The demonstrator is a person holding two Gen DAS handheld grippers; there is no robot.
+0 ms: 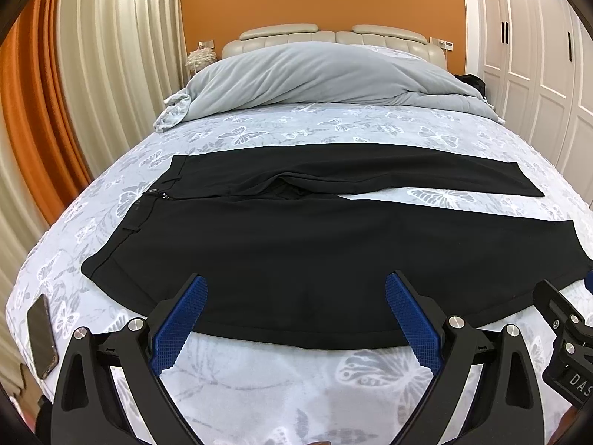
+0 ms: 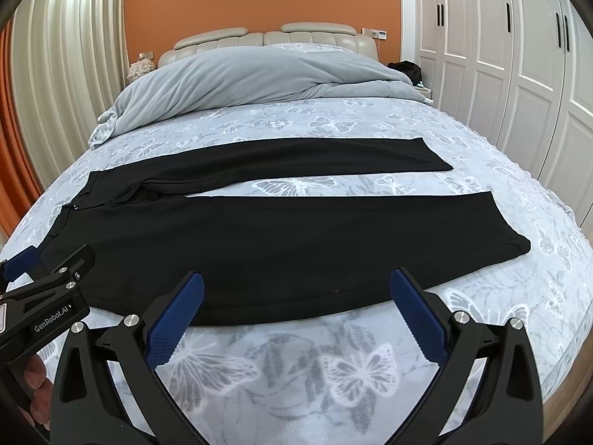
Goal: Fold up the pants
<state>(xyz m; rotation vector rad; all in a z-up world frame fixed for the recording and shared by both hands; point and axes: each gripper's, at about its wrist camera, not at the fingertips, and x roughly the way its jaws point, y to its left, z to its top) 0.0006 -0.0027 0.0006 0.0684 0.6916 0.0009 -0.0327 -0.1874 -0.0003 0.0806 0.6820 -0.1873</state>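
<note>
Left hand-held gripper: black frame with blue textured finger pads, spread wide and released, grasping nothing; it hovers over the near edge of the pants, toward their waist end.

Right hand-held gripper: same black frame and blue pads, likewise spread apart and empty, poised above the near hem line of the nearer leg; its black body shows at the right edge of the left wrist view.

Person: fingertips wrapped round the left tool's handle, seen at the lower left of the right wrist view.

Long black trousers: laid flat and unfolded across the bed, waistband to the left with a small metal button at the fly, legs running to the right (the two legs part in a narrow V, bedsheet showing between them). The nearer leg lies just beyond both sets of fingers; the farther leg lies behind it.

Bed: covered by a pale blue-grey sheet printed with white butterflies.

Grey rumpled duvet: heaped at the head end, well apart from the trousers, against a cream padded headboard.

Dark slab-shaped phone: lying on the sheet near the left edge, apart from the waistband.

Surroundings: orange wall, cream and orange curtains on the left, white panelled wardrobe doors on the right.
</note>
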